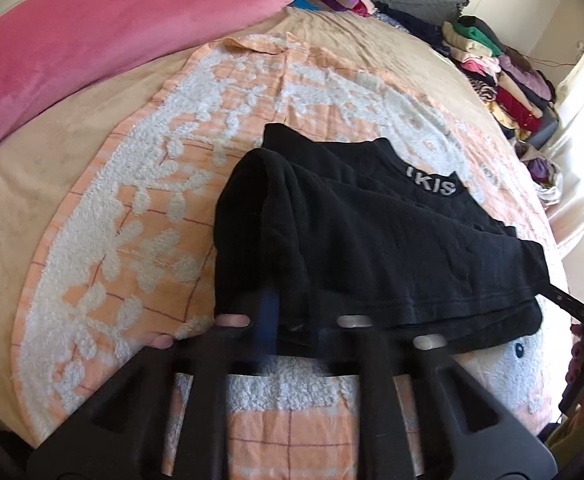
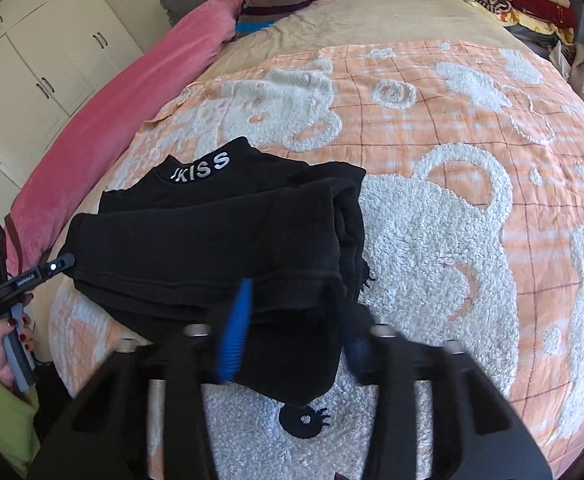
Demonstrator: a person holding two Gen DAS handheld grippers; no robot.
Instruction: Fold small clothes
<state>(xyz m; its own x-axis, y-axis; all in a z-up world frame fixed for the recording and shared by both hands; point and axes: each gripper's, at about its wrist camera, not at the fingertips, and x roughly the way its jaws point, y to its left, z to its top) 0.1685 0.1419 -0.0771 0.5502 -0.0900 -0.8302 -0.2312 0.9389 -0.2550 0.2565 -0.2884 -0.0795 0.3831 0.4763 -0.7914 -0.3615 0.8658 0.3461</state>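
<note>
Centre frame on the bed's blanket (image 2: 432, 240) lies a partly folded black top (image 2: 212, 248), both claws, left (image 1: 292, 320) and right (image 2: 296, 320), wide at its near hem; uneven pinching could undo the fold.

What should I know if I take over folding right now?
Left gripper: fingers apart at the near hem of the black knit top with white collar lettering; grip hidden, cannot tell.
Right gripper: fingers open around the top's near edge.
The top lies on the orange-and-white fluffy blanket, sides already folded in.
Left: fold the hem up toward the collar, then set aside.
</note>
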